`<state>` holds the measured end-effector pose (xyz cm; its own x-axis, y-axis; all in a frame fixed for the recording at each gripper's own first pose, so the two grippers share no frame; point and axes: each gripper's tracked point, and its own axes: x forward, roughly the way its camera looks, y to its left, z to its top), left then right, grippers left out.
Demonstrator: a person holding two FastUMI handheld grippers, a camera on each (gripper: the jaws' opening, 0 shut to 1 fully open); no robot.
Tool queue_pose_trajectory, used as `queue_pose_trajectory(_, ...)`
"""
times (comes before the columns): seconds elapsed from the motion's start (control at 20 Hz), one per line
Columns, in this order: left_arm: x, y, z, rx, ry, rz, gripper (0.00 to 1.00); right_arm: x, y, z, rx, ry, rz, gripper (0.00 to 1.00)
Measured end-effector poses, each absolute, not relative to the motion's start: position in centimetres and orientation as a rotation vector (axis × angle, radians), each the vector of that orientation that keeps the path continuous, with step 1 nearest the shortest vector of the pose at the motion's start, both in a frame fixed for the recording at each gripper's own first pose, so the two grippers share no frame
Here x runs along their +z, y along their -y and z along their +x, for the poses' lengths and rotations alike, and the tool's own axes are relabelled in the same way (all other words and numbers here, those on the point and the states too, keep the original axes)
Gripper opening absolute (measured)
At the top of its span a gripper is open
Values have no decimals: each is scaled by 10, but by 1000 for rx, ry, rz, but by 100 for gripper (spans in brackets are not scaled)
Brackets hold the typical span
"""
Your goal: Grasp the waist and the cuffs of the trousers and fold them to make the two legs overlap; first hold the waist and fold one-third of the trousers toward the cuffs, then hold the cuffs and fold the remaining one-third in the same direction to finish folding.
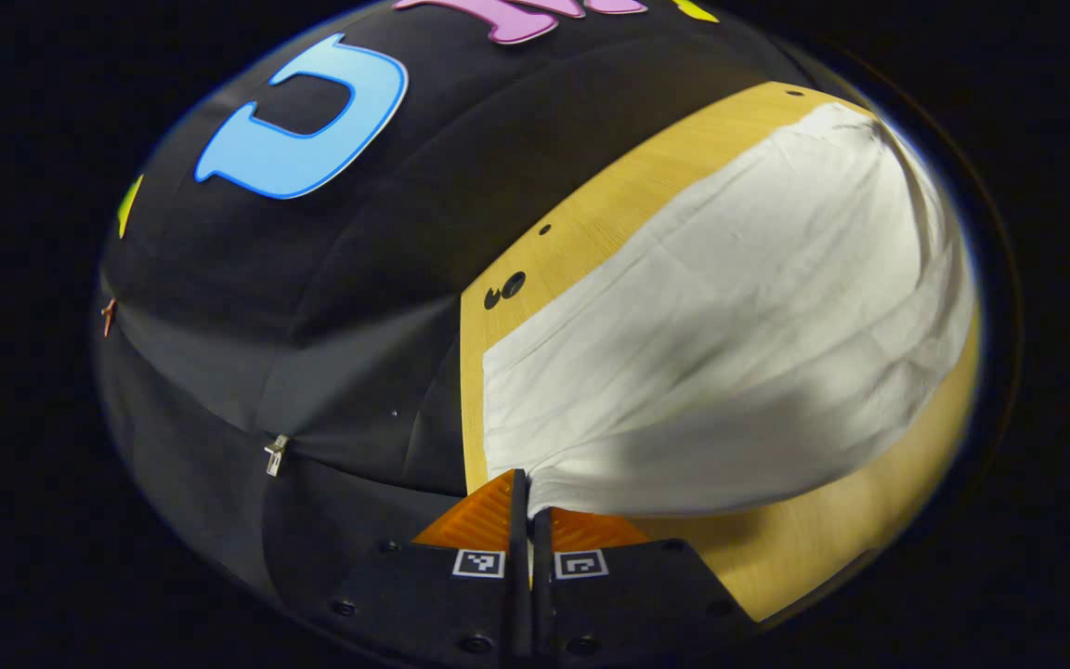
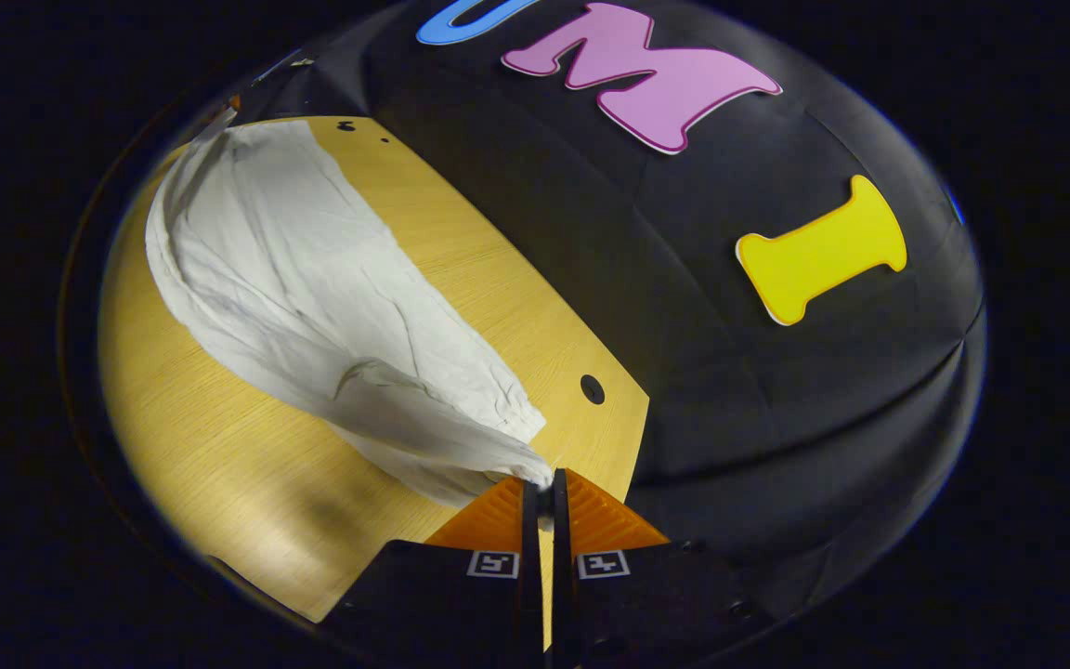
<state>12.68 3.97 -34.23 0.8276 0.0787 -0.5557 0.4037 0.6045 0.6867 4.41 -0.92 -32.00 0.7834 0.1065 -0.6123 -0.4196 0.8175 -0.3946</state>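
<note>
White trousers (image 1: pixel 721 334) lie spread on a wooden table (image 1: pixel 591 214). In the left gripper view my left gripper (image 1: pixel 529 506) is shut on a corner of the cloth near the table's edge, and the fabric lifts up from the table into its jaws. In the right gripper view the trousers (image 2: pixel 312 297) stretch away to the upper left, and my right gripper (image 2: pixel 544 497) is shut on their near end, which is bunched and raised off the wood. I cannot tell which end is the waist and which the cuffs.
The table (image 2: pixel 219 465) has small dark holes (image 2: pixel 592 388) near its corners. Black cloth walls stand close behind the table edges in both views. Bare wood shows beside the trousers.
</note>
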Motion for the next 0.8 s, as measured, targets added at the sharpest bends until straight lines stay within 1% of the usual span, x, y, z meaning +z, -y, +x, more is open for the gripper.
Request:
queue_pose_trajectory(0.1, -347, -26, 154, -175, -599, 831, 5, -325, 8, 61, 283, -632, -510, 8)
queue_pose_trajectory(0.2, -356, -14, 192, -168, -634, 768, 5, -350, 5, 80, 295, -720, -462, 8)
queue_pose_trajectory(0.3, -365, -6, 216, -179, -647, 765, 5, -372, 2, 96, 300, -783, -420, 8)
queue_pose_trajectory(0.5, -399, 0, 254, -177, -711, 791, 5, -426, -7, 111, 308, -958, -303, 8)
queue_pose_trajectory(0.7, -433, -5, 272, -149, -804, 747, 5, -444, -6, 127, 311, -1070, -211, 8)
queue_pose_trajectory(0.8, -428, 1, 285, -157, -795, 789, 5, -447, -5, 129, 327, -1138, -139, 8)
